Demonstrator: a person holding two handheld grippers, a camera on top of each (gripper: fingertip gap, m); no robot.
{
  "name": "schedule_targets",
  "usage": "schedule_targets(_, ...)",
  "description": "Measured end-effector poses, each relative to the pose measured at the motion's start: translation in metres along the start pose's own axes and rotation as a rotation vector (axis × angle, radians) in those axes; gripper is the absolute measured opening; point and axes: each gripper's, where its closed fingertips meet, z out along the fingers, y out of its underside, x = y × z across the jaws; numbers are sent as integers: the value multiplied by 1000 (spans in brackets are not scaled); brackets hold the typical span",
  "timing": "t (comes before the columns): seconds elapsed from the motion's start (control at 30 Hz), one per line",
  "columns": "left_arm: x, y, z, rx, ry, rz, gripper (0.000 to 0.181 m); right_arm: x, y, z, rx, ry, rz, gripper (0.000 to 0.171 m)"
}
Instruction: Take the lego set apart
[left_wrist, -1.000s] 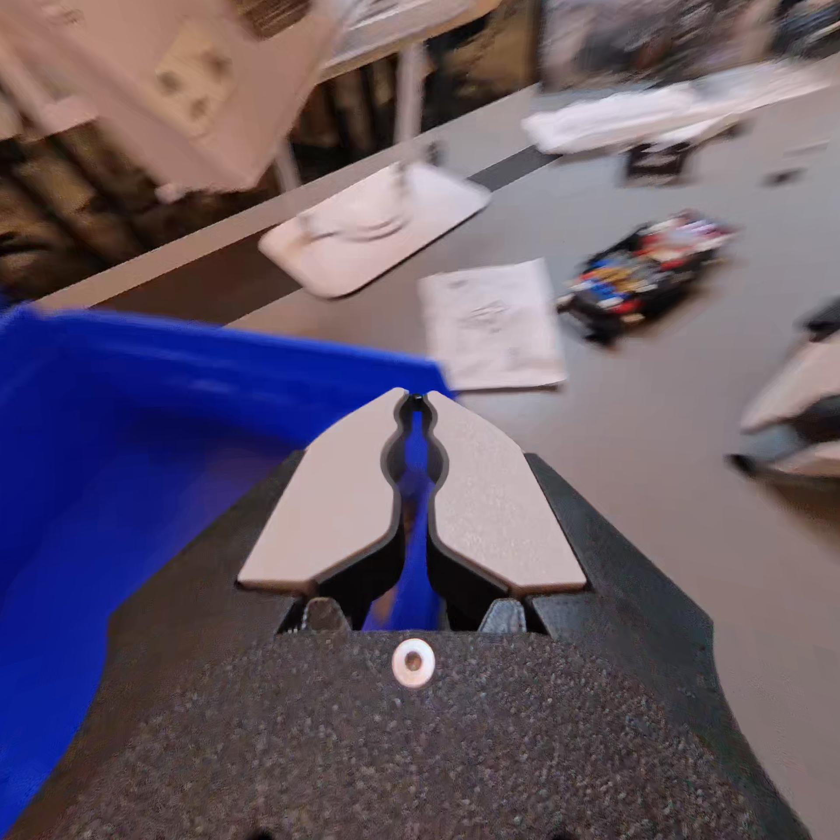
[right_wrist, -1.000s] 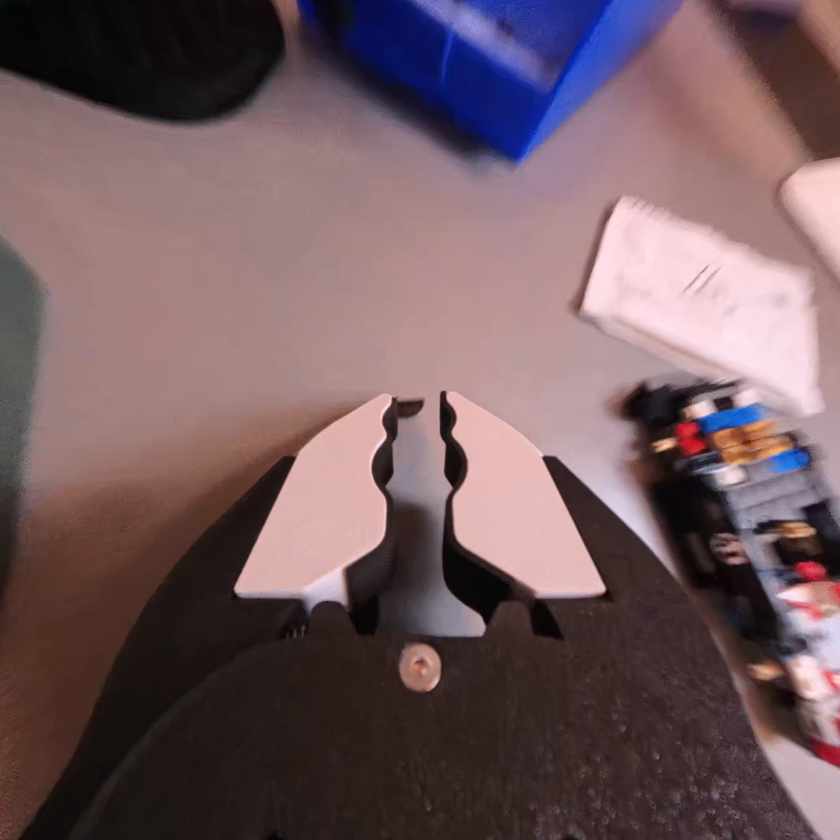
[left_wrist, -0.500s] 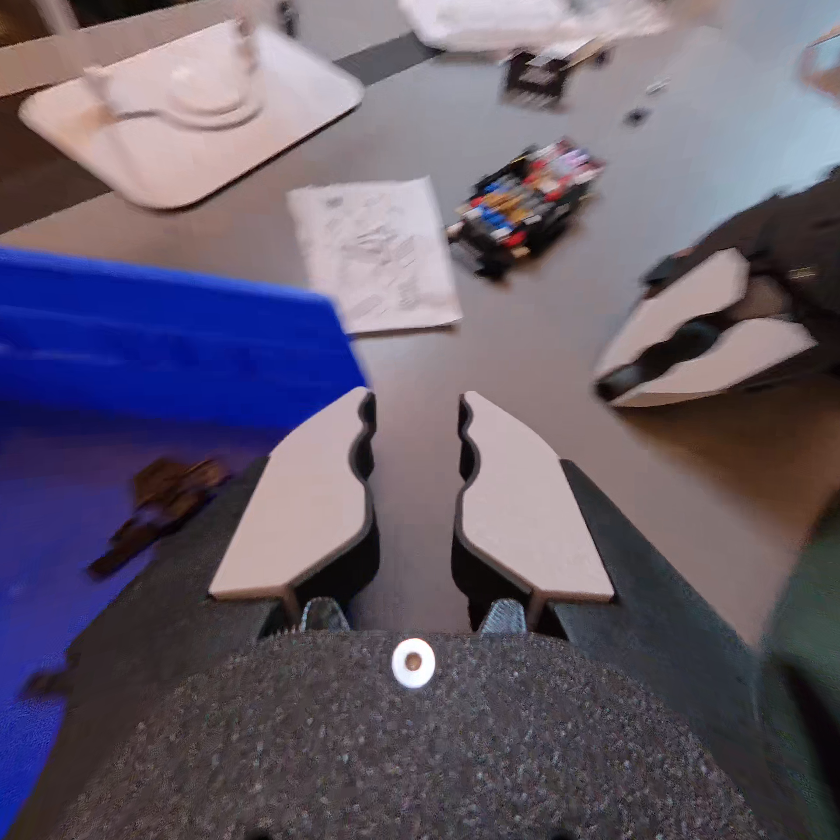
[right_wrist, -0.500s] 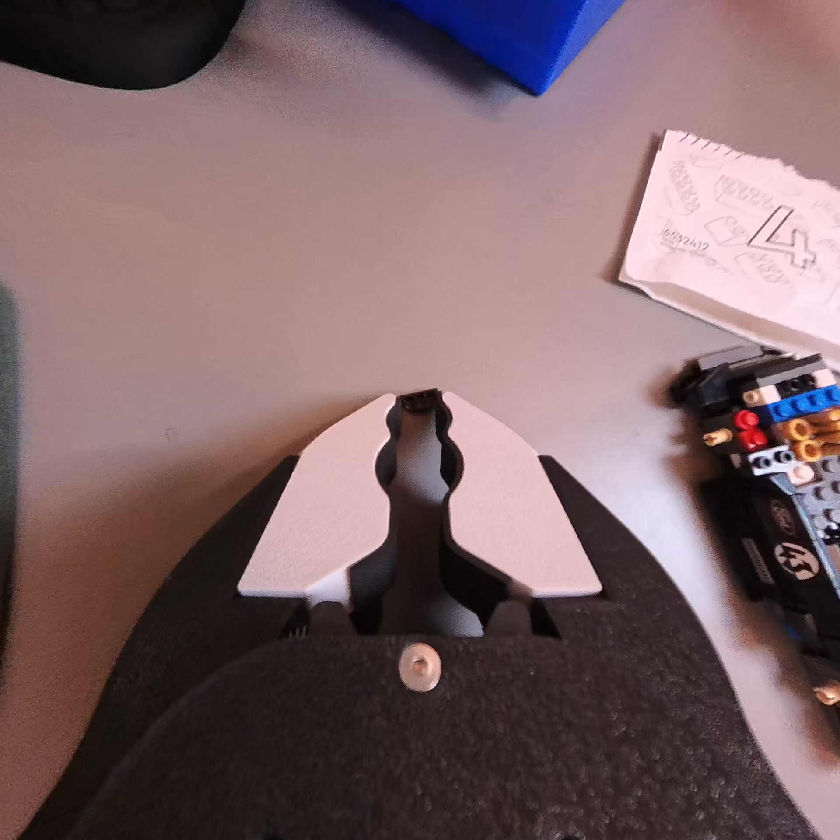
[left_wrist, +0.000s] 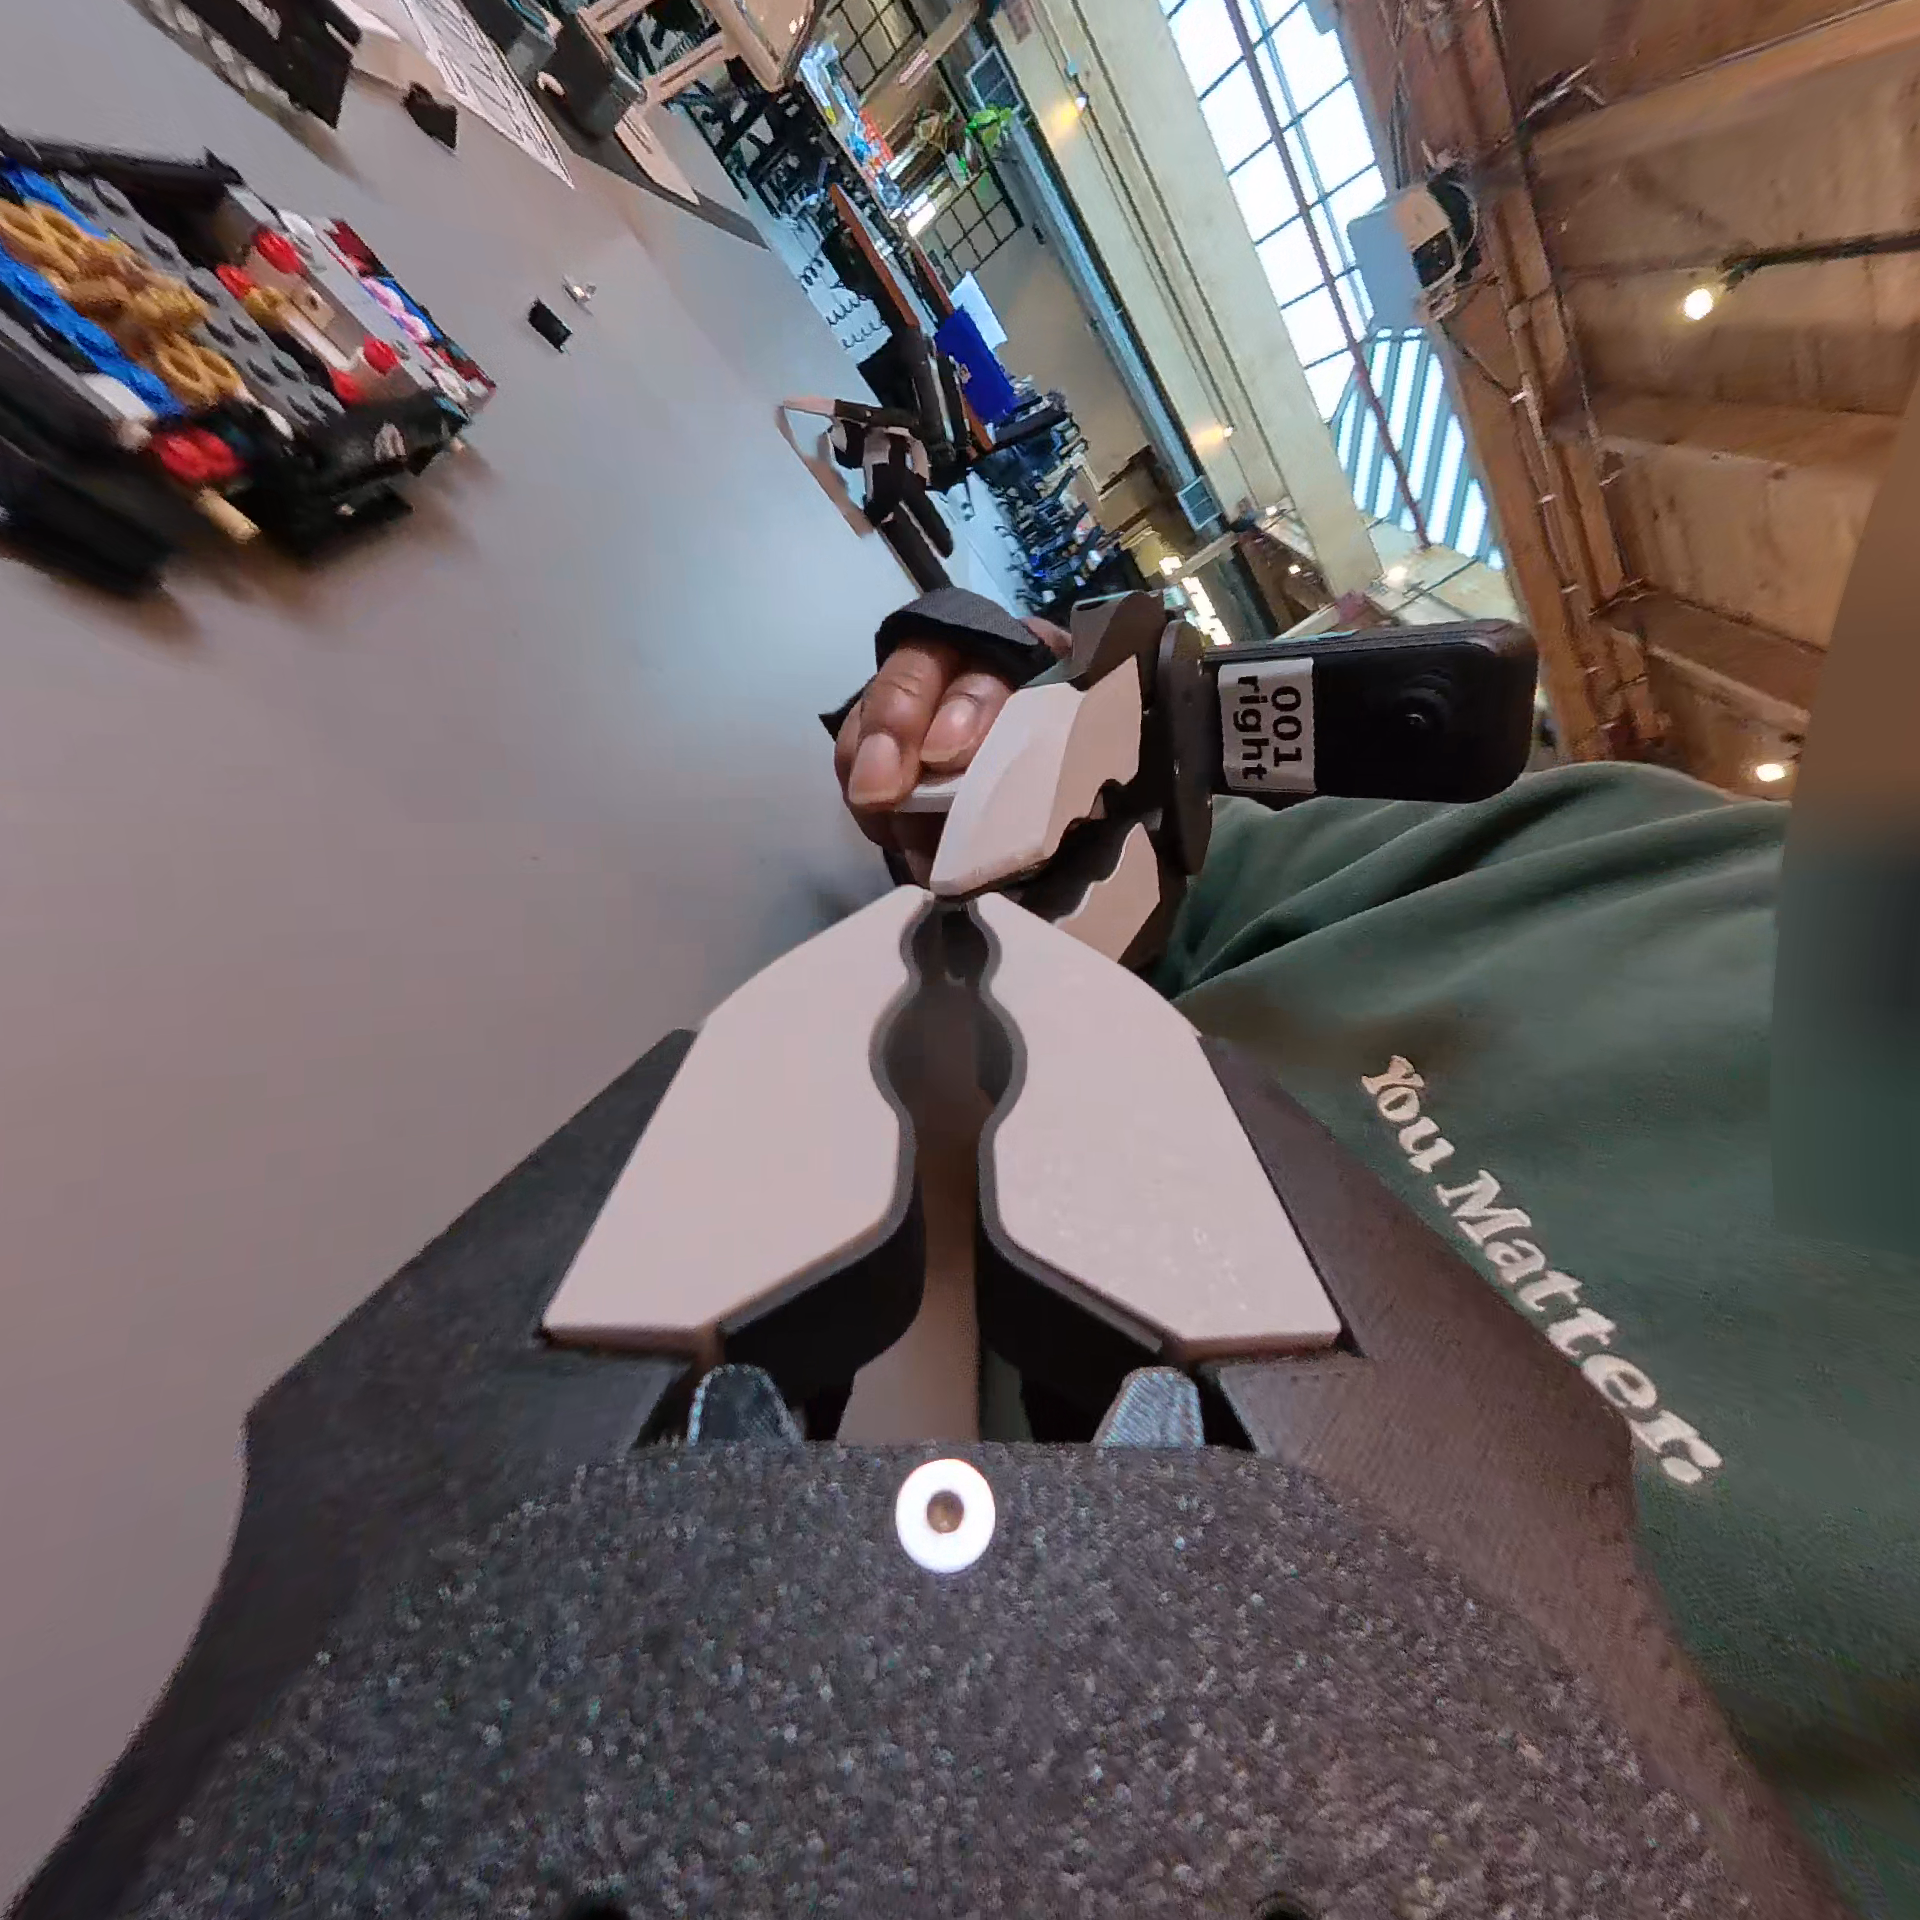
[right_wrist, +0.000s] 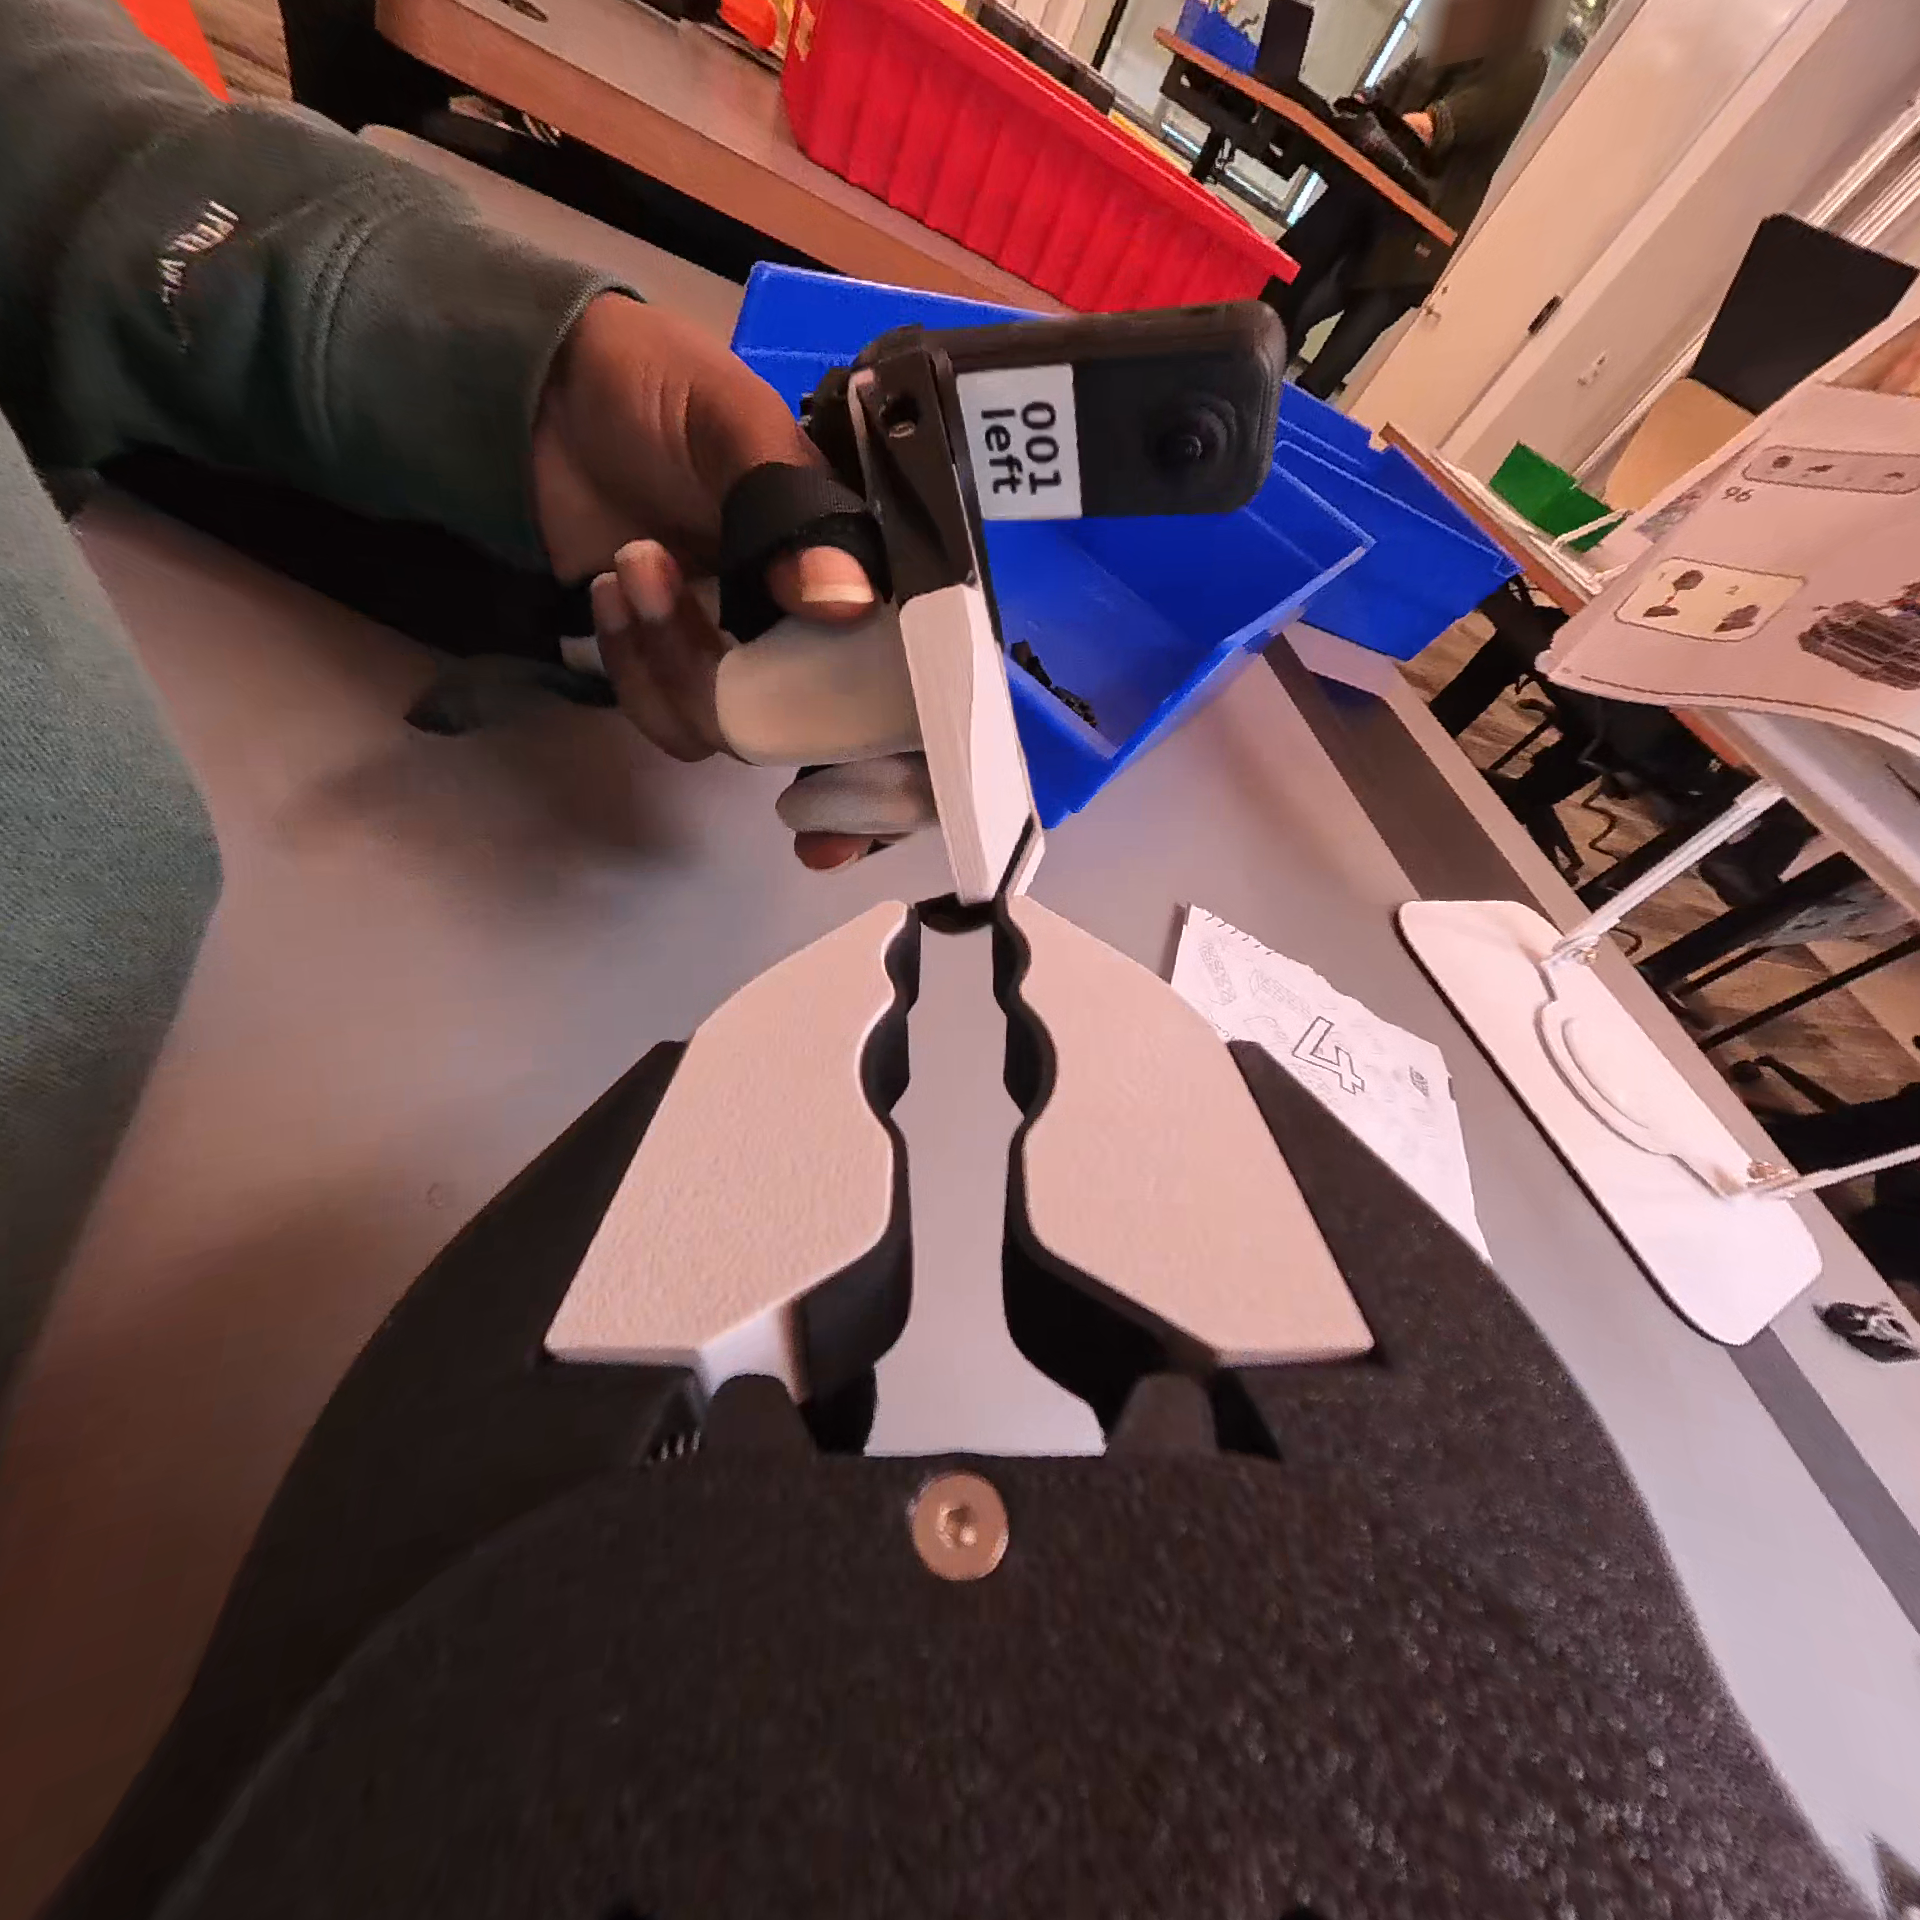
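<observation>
So the left hand-held gripper (left_wrist: 948, 916) and the right hand-held gripper (right_wrist: 961, 914) are brought tip to tip above the grey tabletop (left_wrist: 416, 779), just in front of a green sleeve (left_wrist: 1558, 987). Both are squeezed almost fully closed, and a small dark piece (right_wrist: 954, 918) is pinched right where the tips meet. It's gripped between the right one's tips, with the left one's narrow tips clamped onto it from above in the right wrist view. The piece is tiny and mostly hidden, so its shape can't really be made out.

The lego set (left_wrist: 208, 343) itself is left lying on the tabletop, well apart from the two tools. It's seen off to the upper left of the left wrist view, a dark chassis with blue, red and gold bits on top.

A blue bin (right_wrist: 1195, 582) is parked behind the left tool, with a few dark parts (right_wrist: 1049, 686) in it. A torn paper sheet (right_wrist: 1340, 1049) is lying just beside the right tool. A white stand base (right_wrist: 1610, 1122) is set further right, with an instruction booklet (right_wrist: 1766, 582) propped up above it.
</observation>
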Motion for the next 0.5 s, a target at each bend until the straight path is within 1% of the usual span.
schedule_targets(0.03,-1,-4,-4,8,-30,42,3,3,1,-1,-4,19,-1,7)
schedule_targets(0.1,-6,-27,-24,97,-162,189,3,12,4,-4,-16,48,7,11)
schedule_targets(0.13,-11,-42,-40,153,-279,288,3,17,7,-5,-29,56,32,15)
schedule_targets(0.17,-19,-58,-62,201,-438,393,3,22,13,-7,-47,61,66,19)
schedule_targets(0.23,-35,-85,-118,281,-821,575,3,35,25,-10,-83,93,132,21)
schedule_targets(0.27,-42,-92,-147,292,-999,620,3,42,30,-12,-98,108,157,21)
schedule_targets(0.3,-51,-92,-168,261,-1134,618,4,47,34,-13,-109,121,181,22)
schedule_targets(0.33,-63,-86,-182,196,-1211,575,4,52,39,-14,-124,137,209,22)
schedule_targets(0.37,-75,-76,-188,142,-1235,513,10,56,45,-14,-146,147,237,22)
schedule_targets(0.4,-83,-69,-188,114,-1222,454,16,57,50,-14,-165,146,260,22)
schedule_targets(0.43,-89,-61,-184,83,-1186,403,24,57,54,-14,-177,141,278,23)
schedule_targets(0.47,-94,-53,-178,47,-1150,361,36,57,58,-13,-188,138,289,22)
schedule_targets(0.5,-96,-49,-172,23,-1127,348,42,56,61,-12,-199,137,293,22)
